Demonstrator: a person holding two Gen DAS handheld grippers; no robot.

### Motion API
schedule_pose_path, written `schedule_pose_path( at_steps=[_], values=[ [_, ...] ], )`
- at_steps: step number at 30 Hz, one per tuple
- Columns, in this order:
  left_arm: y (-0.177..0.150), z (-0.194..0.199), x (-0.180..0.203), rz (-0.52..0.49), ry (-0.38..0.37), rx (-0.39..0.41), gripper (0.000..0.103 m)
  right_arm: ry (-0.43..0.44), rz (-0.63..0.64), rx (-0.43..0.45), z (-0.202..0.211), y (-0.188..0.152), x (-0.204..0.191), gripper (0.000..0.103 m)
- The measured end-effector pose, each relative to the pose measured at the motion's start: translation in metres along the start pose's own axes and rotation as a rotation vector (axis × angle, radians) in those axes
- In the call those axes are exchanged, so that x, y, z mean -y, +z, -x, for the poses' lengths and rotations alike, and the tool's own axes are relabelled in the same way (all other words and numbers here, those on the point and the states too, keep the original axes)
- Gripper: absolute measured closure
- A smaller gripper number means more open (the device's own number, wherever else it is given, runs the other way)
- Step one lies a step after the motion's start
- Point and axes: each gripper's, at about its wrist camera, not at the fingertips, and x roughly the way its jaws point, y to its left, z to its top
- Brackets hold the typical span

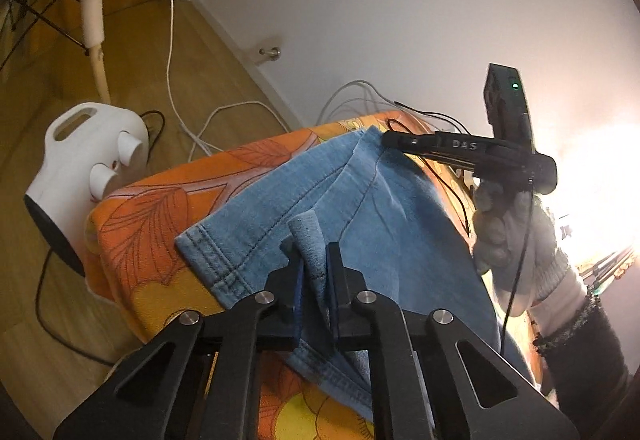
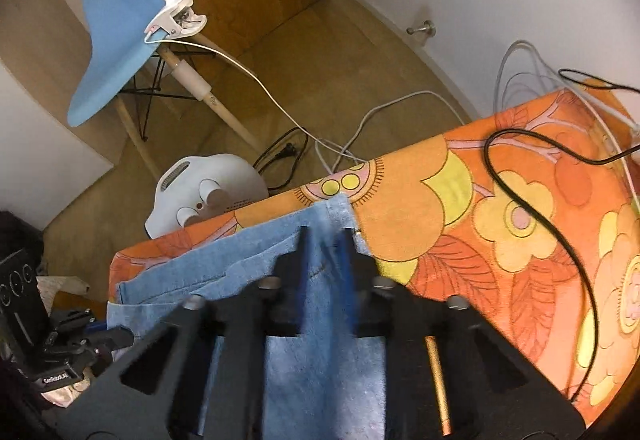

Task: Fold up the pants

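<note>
Light blue denim pants [image 1: 360,208] lie on a table covered with an orange flowered cloth [image 1: 160,208]. My left gripper [image 1: 314,260] is shut on a pinched fold of the pants near their hemmed edge. In the left wrist view my right gripper [image 1: 394,139] sits at the far corner of the pants, held by a gloved hand [image 1: 512,240]. In the right wrist view my right gripper [image 2: 326,244] is shut on the pants [image 2: 320,340] at a corner near the table's edge; the denim runs back between the fingers.
A white fan heater [image 1: 80,176] stands on the wooden floor beside the table. A blue chair [image 2: 120,12] with a clip lamp [image 2: 176,16] stands further off. Black and white cables [image 2: 540,208] lie on the orange cloth [image 2: 480,240] and on the floor.
</note>
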Motion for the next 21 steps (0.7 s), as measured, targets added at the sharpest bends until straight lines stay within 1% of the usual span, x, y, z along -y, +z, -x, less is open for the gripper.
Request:
schedule_pose_path(
  at_steps=[3,7,12,15,17,21],
  values=[
    [-0.001,0.002,-0.002,0.004,0.001,0.006,0.096,-0.01,0.02,0.027,0.012,0.0,-0.004,0.097],
    [0.001,0.008,-0.005,0.021,-0.01,0.015,0.096,-0.015,0.032,0.062,0.029,0.001,-0.01,0.098],
    [0.004,0.018,-0.003,-0.007,-0.007,0.041,0.097,-0.045,0.064,0.1,0.042,0.01,-0.023,0.099],
    [0.007,0.021,-0.005,-0.01,0.004,0.059,0.097,-0.084,0.06,0.111,0.04,0.02,-0.026,0.099],
    [0.009,0.023,-0.007,-0.006,0.012,0.072,0.097,-0.09,0.052,0.116,0.034,0.027,-0.027,0.099],
    [0.011,0.023,-0.01,-0.018,0.027,0.075,0.097,-0.101,0.052,0.107,0.02,0.031,-0.027,0.099]
  ],
)
